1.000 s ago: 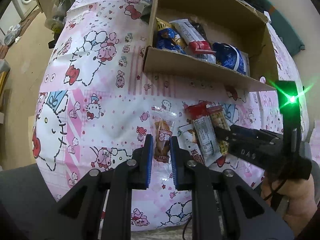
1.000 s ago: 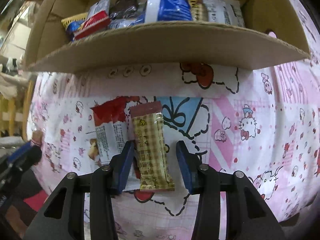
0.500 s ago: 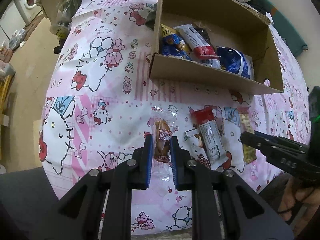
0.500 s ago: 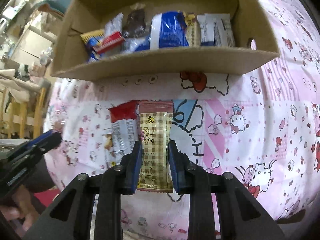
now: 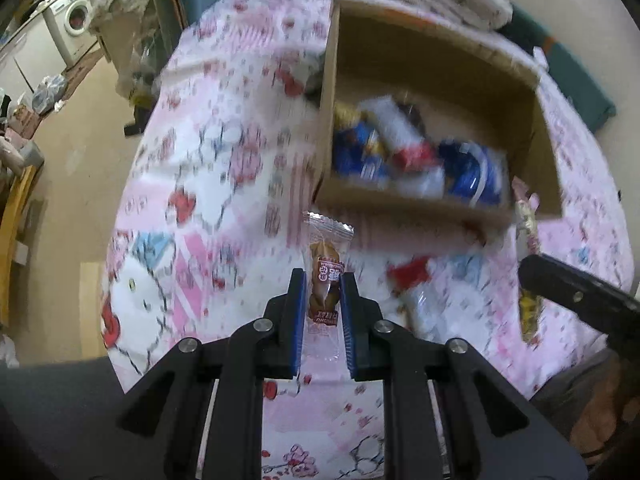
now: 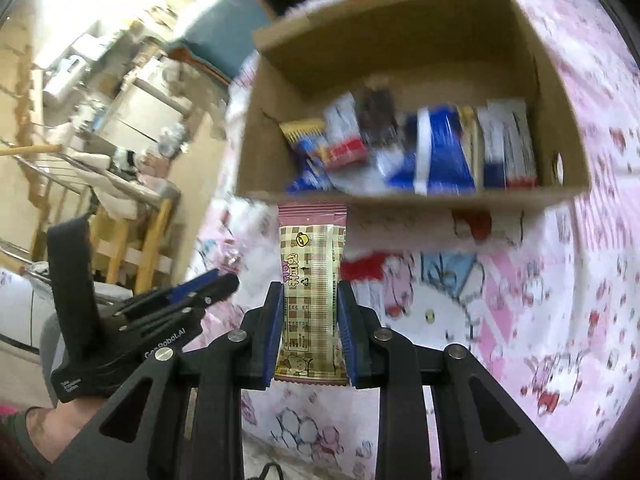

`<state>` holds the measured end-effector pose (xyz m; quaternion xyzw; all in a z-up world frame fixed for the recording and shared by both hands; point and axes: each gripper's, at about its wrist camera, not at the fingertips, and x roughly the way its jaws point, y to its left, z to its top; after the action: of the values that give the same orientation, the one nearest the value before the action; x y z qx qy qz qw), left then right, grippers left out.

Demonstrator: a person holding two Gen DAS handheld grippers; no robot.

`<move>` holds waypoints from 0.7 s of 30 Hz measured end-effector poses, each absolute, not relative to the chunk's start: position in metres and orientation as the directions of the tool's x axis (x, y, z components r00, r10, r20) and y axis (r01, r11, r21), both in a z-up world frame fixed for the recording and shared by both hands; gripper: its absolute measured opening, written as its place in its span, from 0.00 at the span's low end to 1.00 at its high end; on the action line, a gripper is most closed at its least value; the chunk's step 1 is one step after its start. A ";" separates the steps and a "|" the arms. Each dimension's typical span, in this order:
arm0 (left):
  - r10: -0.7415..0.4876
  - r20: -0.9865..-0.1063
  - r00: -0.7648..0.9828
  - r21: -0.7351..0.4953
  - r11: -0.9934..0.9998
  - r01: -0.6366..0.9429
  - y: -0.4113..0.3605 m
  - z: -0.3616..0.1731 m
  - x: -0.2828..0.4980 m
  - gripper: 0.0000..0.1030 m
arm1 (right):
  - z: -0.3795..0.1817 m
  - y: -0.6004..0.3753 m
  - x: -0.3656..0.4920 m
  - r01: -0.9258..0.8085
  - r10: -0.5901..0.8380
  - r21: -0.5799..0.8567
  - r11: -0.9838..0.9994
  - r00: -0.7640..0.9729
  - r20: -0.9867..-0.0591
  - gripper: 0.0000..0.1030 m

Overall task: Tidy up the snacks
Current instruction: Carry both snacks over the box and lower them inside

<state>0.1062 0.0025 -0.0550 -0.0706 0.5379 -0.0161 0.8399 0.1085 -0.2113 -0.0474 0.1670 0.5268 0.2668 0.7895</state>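
My left gripper is shut on a clear packet with a brown snack, held above the pink cloth. My right gripper is shut on a checked brown-and-cream snack bar, also lifted. The open cardboard box lies ahead in both views and holds several blue, white and red snack packs. A red-topped packet lies on the cloth below the box. The right gripper shows at the right of the left wrist view; the left gripper shows at the left of the right wrist view.
The pink Hello Kitty cloth covers the table. A washing machine and floor clutter are far left. A wooden rack and shelves stand beyond the table's left side. Both views are motion-blurred.
Both grippers have risen with their snacks and moved toward the box. The right gripper closed on the checked bar a second ago and lifted it off the cloth.
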 end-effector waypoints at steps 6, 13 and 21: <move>-0.081 -0.856 0.511 -0.099 0.995 -0.009 -0.008 -0.009 0.137 0.13 | -0.029 -0.229 0.131 -0.239 0.567 0.517 0.822 0.425 -0.705 0.26; -0.062 -0.839 0.541 -0.053 0.998 0.031 -0.030 0.005 0.174 0.13 | -0.032 -0.263 0.147 -0.117 0.482 0.494 0.862 0.491 -0.726 0.26; -0.059 -0.843 0.535 -0.029 0.998 0.063 -0.054 -0.007 0.199 0.14 | -0.039 -0.276 0.178 -0.038 0.452 0.504 0.863 0.501 -0.738 0.27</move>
<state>0.1989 -0.0536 -0.0068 0.0022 0.4810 -0.0346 0.8760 0.1785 -0.2756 -0.0389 0.2171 0.4778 0.1461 0.8386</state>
